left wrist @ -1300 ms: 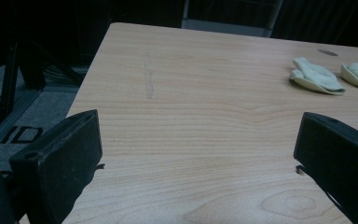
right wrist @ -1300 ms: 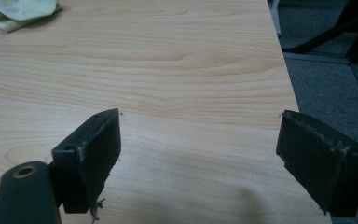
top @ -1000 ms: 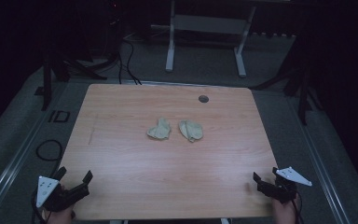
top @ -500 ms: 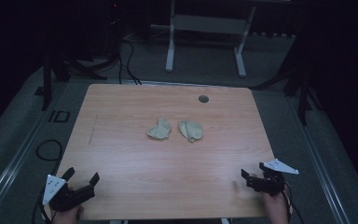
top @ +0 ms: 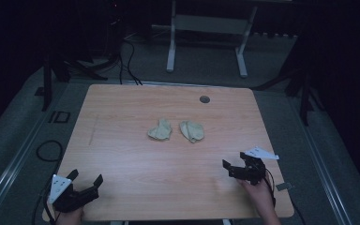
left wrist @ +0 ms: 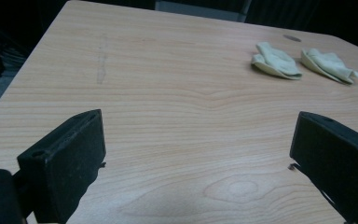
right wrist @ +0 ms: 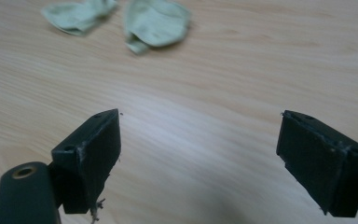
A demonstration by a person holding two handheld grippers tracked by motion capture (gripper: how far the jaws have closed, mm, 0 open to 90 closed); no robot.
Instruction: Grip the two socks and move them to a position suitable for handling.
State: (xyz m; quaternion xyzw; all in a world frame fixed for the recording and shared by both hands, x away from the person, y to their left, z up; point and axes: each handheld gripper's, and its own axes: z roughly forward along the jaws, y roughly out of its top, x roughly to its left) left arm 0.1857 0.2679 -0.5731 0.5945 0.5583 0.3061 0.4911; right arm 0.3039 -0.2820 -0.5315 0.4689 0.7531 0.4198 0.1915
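Two pale green socks lie crumpled near the middle of the table.

The left sock and the right sock lie just beside each other, apart from both tools. The right gripper hovers over the table's right near part, jaws spread wide and holding nothing, pointing toward the socks. The left gripper sits at the near left corner, also spread and holding nothing. Bare wood lies between grippers and socks.
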